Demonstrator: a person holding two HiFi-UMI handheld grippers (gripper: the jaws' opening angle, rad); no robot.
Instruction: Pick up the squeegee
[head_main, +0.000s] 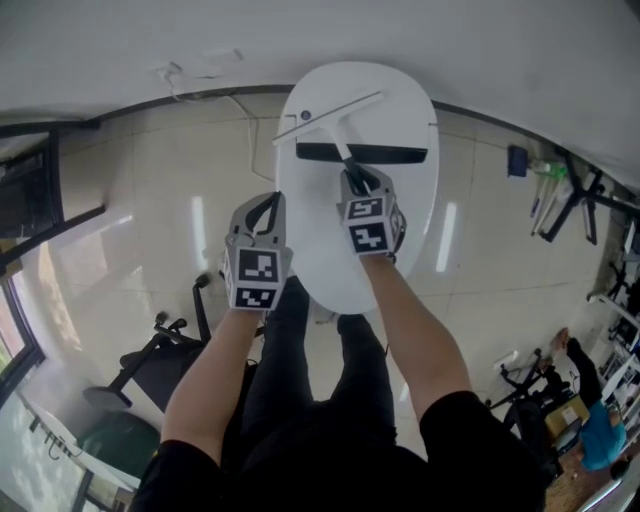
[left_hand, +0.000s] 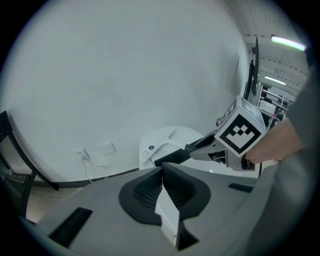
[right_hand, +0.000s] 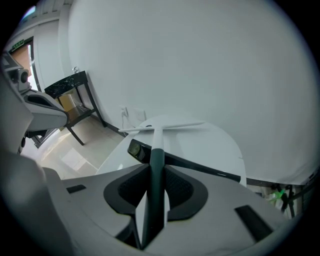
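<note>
The squeegee (head_main: 327, 118) is clamped by its dark handle between the jaws of the right gripper (head_main: 357, 184), its head pointing away over the white table (head_main: 405, 240), presumably for lifting. The left gripper (head_main: 264, 208), jaws pressed together on nothing, is held aside, off the table's edge

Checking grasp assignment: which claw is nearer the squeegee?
Right. The right claw is shut on the squeegee handle; the left claw, shut and empty, hangs apart from it beside the left edge of the table.
</note>
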